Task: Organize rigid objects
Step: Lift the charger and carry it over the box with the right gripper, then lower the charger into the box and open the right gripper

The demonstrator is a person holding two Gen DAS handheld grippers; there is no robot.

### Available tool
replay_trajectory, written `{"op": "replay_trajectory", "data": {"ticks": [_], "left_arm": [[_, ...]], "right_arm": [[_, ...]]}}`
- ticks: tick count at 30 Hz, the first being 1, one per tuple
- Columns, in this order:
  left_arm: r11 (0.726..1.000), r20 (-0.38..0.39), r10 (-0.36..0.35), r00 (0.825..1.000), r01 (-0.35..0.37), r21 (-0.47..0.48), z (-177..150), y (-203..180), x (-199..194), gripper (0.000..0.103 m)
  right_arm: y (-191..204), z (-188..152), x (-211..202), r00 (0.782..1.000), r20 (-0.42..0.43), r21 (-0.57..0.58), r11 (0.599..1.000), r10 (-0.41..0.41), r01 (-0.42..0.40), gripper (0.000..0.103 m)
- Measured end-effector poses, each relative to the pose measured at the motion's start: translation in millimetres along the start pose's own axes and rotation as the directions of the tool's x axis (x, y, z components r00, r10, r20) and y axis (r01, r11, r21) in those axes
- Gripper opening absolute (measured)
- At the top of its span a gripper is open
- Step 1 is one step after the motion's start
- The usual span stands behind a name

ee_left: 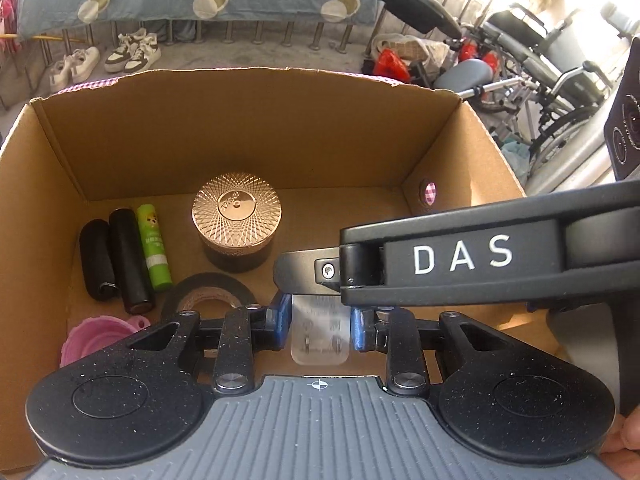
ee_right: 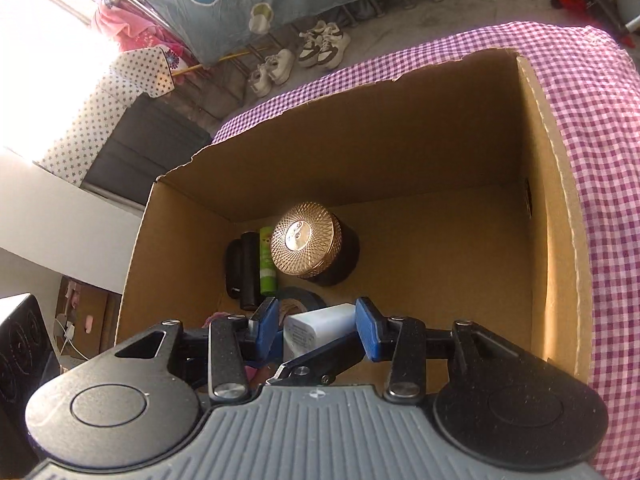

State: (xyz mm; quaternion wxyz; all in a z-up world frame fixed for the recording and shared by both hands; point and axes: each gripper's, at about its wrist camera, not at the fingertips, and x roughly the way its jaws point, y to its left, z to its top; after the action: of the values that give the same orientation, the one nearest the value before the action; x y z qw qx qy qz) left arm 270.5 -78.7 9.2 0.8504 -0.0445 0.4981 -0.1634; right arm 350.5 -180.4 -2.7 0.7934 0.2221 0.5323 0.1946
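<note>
A white charger plug (ee_left: 318,332) hangs over the near floor of an open cardboard box (ee_left: 240,80). My left gripper (ee_left: 320,324) is shut on it, blue pads on both sides. The right gripper's black finger (ee_left: 440,260) reaches in from the right across the plug's far end. In the right wrist view the same charger (ee_right: 320,322) fills the gap between the blue pads of my right gripper (ee_right: 316,320), which is shut on it too. The left gripper's fingertip (ee_right: 308,368) shows just below it.
In the box (ee_right: 360,140) lie a gold-lidded jar (ee_left: 236,216), two black tubes (ee_left: 130,256), a green tube (ee_left: 154,248), a black tape roll (ee_left: 208,292) and a pink cup (ee_left: 92,340). The box stands on gingham cloth (ee_right: 600,200). Shoes and a wheelchair (ee_left: 540,60) are behind.
</note>
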Motion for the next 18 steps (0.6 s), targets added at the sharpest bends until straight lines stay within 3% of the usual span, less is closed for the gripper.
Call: {"op": "replay_trajectory", "data": {"ticks": [9, 13, 18], "left_arm": [[1.000, 0.001, -0.016, 1.000, 0.016, 0.000, 5, -4, 1, 0.030], [1.000, 0.029, -0.022, 0.999, 0.022, 0.006, 5, -7, -3, 0.045], [1.000, 0.038, -0.020, 0.999, 0.020, 0.000, 6, -8, -7, 0.047]], "right_arm": [[-1, -1, 1, 1.000, 0.028, -0.003, 1.000, -0.013, 0.013, 0.046], [-4, 2, -7, 0.998, 0.065, 0.002, 1.000, 0.003, -0.003, 0.046], [-6, 2, -18, 0.995, 0.099, 0.014, 1.000, 0.010, -0.011, 0.047]]}}
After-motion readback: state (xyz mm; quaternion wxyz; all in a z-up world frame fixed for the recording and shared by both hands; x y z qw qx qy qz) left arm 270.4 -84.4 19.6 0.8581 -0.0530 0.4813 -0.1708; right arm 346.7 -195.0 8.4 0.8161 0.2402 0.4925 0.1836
